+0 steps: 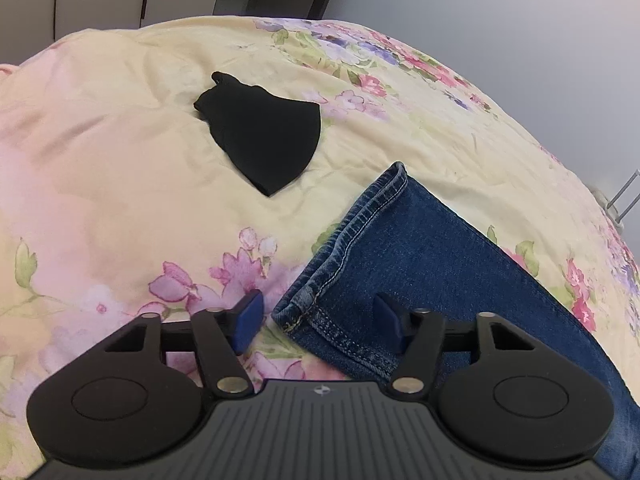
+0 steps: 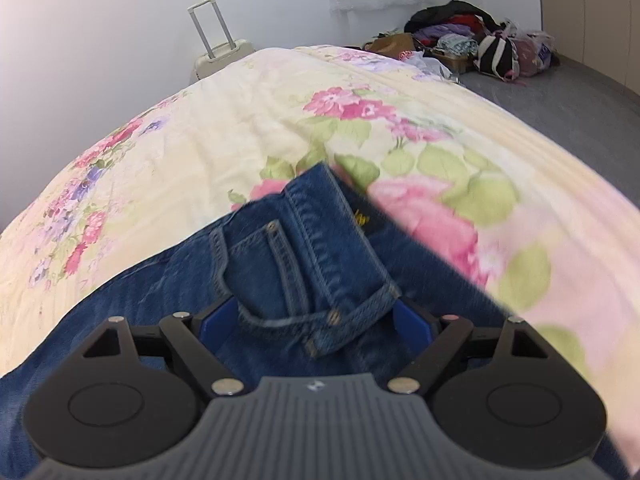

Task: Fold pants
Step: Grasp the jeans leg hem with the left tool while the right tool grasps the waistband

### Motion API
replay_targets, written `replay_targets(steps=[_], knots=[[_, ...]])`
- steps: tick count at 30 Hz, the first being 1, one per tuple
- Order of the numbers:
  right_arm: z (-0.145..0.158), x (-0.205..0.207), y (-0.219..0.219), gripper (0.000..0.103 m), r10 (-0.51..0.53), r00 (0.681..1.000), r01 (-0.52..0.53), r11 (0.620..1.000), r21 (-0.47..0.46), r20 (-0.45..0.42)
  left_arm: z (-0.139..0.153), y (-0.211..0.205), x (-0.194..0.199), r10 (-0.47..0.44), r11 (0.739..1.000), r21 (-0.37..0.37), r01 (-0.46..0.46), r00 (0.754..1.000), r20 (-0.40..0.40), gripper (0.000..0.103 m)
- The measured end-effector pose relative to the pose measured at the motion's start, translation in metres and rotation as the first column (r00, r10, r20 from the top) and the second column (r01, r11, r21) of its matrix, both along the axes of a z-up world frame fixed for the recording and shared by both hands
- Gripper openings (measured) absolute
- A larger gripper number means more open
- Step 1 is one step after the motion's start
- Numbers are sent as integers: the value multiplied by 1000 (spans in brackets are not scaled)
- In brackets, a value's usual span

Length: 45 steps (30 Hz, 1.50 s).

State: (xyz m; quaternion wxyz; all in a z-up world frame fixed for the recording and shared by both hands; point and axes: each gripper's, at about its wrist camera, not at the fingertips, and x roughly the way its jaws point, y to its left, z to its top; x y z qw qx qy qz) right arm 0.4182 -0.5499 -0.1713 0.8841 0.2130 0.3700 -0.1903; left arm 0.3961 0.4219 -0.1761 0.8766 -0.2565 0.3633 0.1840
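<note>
Blue jeans lie on a floral bedspread (image 1: 120,168). In the left wrist view the leg hems (image 1: 400,256) reach toward the middle of the bed. My left gripper (image 1: 318,322) is open, its blue fingers on either side of the near hem corner. In the right wrist view the waistband (image 2: 312,264) with a belt loop and rivets lies between the blue fingers. My right gripper (image 2: 316,320) is open around the waistband, low over the denim.
A folded black garment (image 1: 268,136) lies further up the bed in the left wrist view. Beyond the bed in the right wrist view stand a cream suitcase (image 2: 220,52) by the wall and a pile of clothes and bags (image 2: 472,44) on the grey floor.
</note>
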Motion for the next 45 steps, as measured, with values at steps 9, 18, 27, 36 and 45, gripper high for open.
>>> replay_targets(steps=[9, 18, 27, 36, 45], knots=[[-4, 39, -49, 64, 12, 1000, -12, 1000, -25, -6, 21, -31, 19, 30, 969, 246, -23, 999, -25, 14], [-25, 78, -52, 50, 22, 1000, -22, 1000, -3, 10, 51, -50, 34, 1, 920, 391, 20, 999, -53, 10], [13, 88, -40, 0, -20, 997, 33, 985, -168, 79, 41, -58, 41, 25, 889, 457, 32, 993, -118, 9], [-12, 108, -26, 5, -28, 995, 1, 960, -282, -92, 26, -59, 42, 1, 849, 518, 102, 981, -195, 17], [29, 12, -28, 30, 45, 991, -65, 985, -160, -123, 78, -77, -27, -233, 758, 568, 321, 946, -224, 20]])
